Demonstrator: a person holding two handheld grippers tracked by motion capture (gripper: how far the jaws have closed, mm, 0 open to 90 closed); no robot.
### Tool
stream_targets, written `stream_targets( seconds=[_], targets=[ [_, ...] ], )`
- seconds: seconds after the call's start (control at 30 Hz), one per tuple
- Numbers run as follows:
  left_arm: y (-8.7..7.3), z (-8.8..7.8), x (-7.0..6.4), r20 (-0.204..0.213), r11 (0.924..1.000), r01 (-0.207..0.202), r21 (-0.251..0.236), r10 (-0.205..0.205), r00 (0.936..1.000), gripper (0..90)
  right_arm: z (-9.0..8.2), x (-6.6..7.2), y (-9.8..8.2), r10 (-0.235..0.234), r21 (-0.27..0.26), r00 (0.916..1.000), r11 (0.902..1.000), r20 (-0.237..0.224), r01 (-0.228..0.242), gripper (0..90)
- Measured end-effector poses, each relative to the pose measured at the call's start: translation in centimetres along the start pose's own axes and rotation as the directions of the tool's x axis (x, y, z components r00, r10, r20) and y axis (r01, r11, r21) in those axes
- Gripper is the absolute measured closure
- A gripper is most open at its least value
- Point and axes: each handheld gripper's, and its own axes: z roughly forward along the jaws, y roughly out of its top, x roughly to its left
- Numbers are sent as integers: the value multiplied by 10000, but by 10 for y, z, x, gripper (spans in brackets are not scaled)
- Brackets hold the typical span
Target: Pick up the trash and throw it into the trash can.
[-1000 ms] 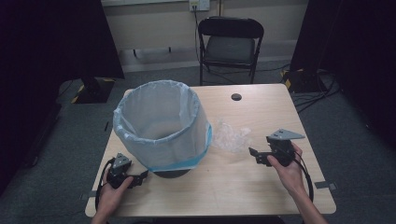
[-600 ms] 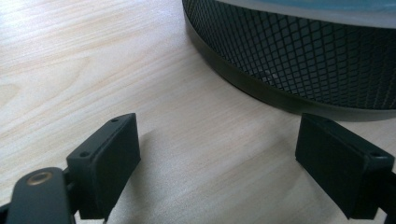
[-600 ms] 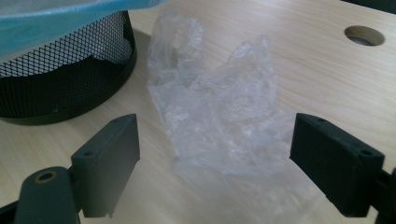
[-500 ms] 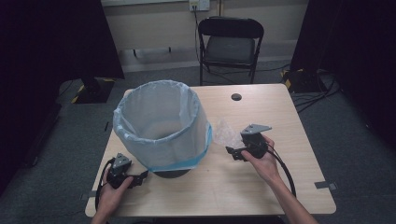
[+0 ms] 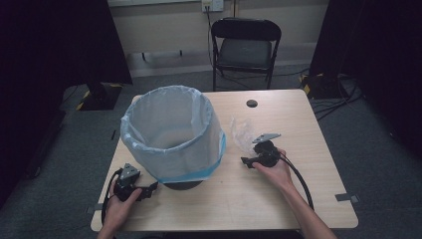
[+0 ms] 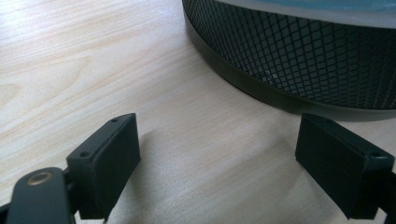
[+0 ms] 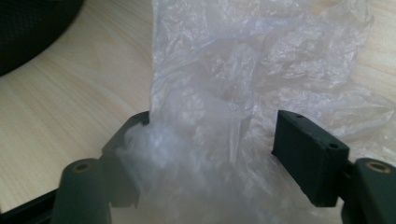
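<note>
A black mesh bin (image 5: 171, 132) lined with a pale blue-white bag stands on the left half of the wooden table (image 5: 298, 199). A crumpled clear plastic bag (image 5: 242, 133) lies to its right. My right gripper (image 5: 247, 161) rests at the near edge of that plastic, open. In the right gripper view the clear plastic bag (image 7: 243, 84) fills the gap between the spread jaws, draping over the left one. My left gripper (image 5: 152, 188) lies on the table at the bin's near-left foot. It is open, with bare wood between its jaws and the bin's mesh base (image 6: 299, 60) just ahead.
A small black disc (image 5: 252, 103) sits near the table's far edge. A black folding chair (image 5: 245, 47) stands beyond the table. Cables trail from both grippers toward the near edge. Dark curtains hang on both sides of the room.
My right gripper has moved left across the table, from near the right side up to the clear plastic bag. The left gripper has stayed in place.
</note>
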Motion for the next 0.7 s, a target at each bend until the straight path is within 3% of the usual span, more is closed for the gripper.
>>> stream_targets(
  seconds=[0.07,0.1,0.13,0.2,0.33,0.43,0.7],
  targets=[
    [0,0,0,0,10000,3,-2,-3,10000,133,0,-2,-1,179,-232,9998,9996,-48,-180,418],
    [0,0,0,0,10000,1,-1,-1,10000,133,0,-2,-1,179,-232,9998,9996,-48,-180,418],
    [0,0,0,1,10000,0,1,0,10000,133,-2,-5,-2,381,-466,9992,9982,-93,-384,540],
    [0,0,0,1,10000,1,-1,-1,10000,133,-3,-6,-2,507,-423,9987,9978,-21,-507,665],
    [0,0,0,-2,10000,3,-2,-3,10000,133,-7,-7,-1,618,-695,9981,9957,-10,-617,836],
    [0,0,0,0,10000,2,-1,-2,10000,133,-11,-5,1,581,-879,9983,9944,-38,-582,899],
    [0,0,0,0,10000,0,0,0,10000,133,-25,-6,5,750,-1450,9969,9864,-248,-778,900]
  ],
)
